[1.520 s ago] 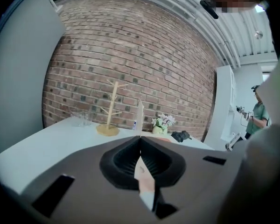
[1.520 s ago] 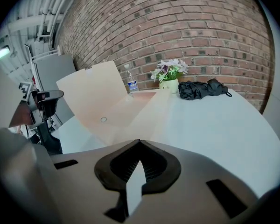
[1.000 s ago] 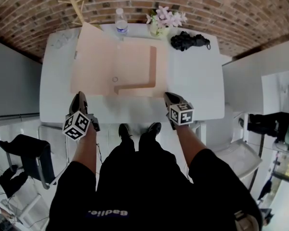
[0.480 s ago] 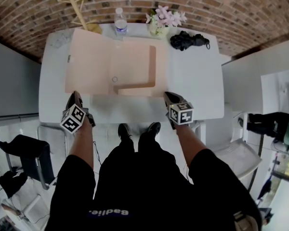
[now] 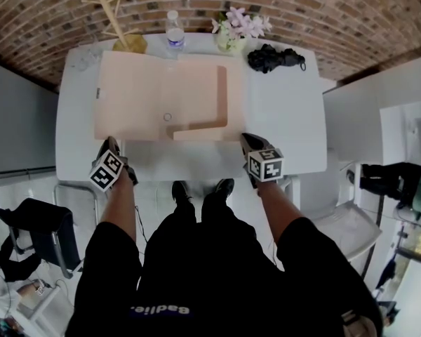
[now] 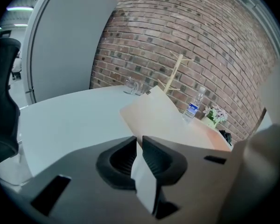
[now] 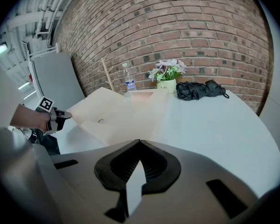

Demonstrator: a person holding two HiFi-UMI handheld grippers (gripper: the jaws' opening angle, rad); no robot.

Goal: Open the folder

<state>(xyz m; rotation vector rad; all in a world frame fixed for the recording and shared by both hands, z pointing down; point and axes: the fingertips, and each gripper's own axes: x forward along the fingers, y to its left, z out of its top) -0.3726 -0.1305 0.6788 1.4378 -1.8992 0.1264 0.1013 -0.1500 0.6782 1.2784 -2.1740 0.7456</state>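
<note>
The pale peach folder point(image 5: 137, 97) lies spread open on the white table point(image 5: 288, 132), its left cover flat and a darker L-shaped pocket strip on its right half. My left gripper point(image 5: 111, 144) sits at the cover's front left corner. Its jaws are opening with a narrow gap, and in the left gripper view point(image 6: 139, 141) nothing is between them; the folder point(image 6: 163, 115) lies just beyond. My right gripper point(image 5: 245, 140) hovers by the folder's front right corner, shut and empty point(image 7: 139, 143). The right gripper view also shows the folder point(image 7: 112, 111) and the left gripper point(image 7: 60, 115).
Along the table's far edge stand a water bottle point(image 5: 174, 32), a pot of pink flowers point(image 5: 240, 27), a black folded umbrella point(image 5: 274, 58) and a wooden stick stand point(image 5: 119, 20). A chair point(image 5: 42, 230) stands on the floor at the left. A brick wall runs behind the table.
The folder's left cover has swung down from raised to flat on the table. My left gripper went down and leftward with it, and its jaws have parted slightly. The right gripper stayed still.
</note>
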